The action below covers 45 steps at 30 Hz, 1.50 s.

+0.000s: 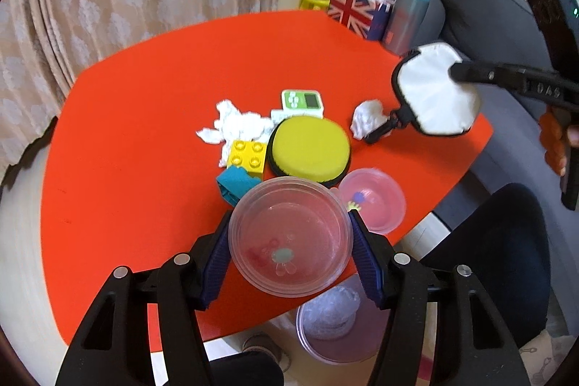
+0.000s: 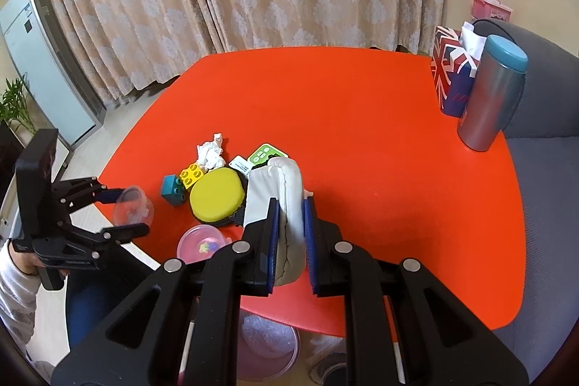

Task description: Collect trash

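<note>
The left tongs point(image 1: 289, 237) clamp a clear round plastic tub point(image 1: 290, 236) above the pink bin point(image 1: 325, 346) for dropping, while the right tongs point(image 2: 291, 241) clamp a white padded pouch point(image 2: 286, 201) over the orange worktop point(image 2: 362, 132).

2 crumpled white tissues lie on the orange table point(image 1: 144, 132). The larger tissue wad point(image 1: 237, 127) is spread out and ragged, at the far left of the object cluster, touching the yellow building block point(image 1: 248, 158). The smaller tissue ball point(image 1: 366, 118) is compact and lies to the right, just beside the black handle of the white brush head point(image 1: 436, 93). A pink waste bin point(image 1: 327, 328) with a clear crinkled liner stands upright on the floor under the near table edge, its mouth open.
</note>
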Tool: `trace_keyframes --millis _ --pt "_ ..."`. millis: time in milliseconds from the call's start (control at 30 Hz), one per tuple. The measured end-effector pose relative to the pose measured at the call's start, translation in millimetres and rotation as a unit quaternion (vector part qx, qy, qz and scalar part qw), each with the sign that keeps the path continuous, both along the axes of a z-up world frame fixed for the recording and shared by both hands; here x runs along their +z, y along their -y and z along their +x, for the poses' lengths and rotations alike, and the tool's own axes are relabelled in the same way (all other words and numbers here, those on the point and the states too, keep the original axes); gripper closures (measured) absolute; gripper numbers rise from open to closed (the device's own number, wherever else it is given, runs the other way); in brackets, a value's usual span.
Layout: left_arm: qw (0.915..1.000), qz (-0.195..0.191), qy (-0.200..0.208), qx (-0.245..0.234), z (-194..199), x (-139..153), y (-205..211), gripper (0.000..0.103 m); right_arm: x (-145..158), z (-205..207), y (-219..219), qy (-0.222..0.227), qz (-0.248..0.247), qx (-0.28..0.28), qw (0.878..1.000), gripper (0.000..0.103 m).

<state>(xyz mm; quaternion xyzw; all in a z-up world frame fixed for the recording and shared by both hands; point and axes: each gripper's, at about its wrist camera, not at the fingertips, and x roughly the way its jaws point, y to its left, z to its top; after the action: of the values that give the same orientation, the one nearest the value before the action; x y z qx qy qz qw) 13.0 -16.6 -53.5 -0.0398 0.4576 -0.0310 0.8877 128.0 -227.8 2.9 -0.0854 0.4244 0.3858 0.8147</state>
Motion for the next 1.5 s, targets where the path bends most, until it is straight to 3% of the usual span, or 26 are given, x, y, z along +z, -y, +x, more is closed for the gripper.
trace_keyframes --millis 433,767,1133,1200,1233,1500 --pt "0.9992 -0.007 0.032 -0.024 -33.1 27.9 23.4 0.044 20.7 -52.4 17.2 0.02 0.017 0.023 0.999 0.09" --pt "0.9987 -0.021 0.021 -0.04 -63.5 9.9 46.4 0.044 6.5 -98.2 28.9 0.013 0.01 0.039 0.999 0.09" --pt "0.9971 -0.029 0.003 -0.071 -76.7 -12.8 76.6 0.043 -9.8 -121.0 44.2 0.007 0.007 0.036 0.999 0.09" --pt "0.9968 -0.03 0.004 -0.074 -77.1 -14.7 80.2 0.028 -11.4 -122.7 47.4 0.006 0.007 0.034 0.999 0.09" --pt "0.9967 -0.031 0.011 -0.074 -78.1 -14.4 80.9 0.011 -12.1 -123.8 48.8 0.006 0.007 0.033 0.999 0.09" --pt "0.998 -0.029 0.027 -0.05 -81.6 -10.1 74.5 0.008 -13.2 -126.8 54.0 0.007 0.008 0.029 1.0 0.09"
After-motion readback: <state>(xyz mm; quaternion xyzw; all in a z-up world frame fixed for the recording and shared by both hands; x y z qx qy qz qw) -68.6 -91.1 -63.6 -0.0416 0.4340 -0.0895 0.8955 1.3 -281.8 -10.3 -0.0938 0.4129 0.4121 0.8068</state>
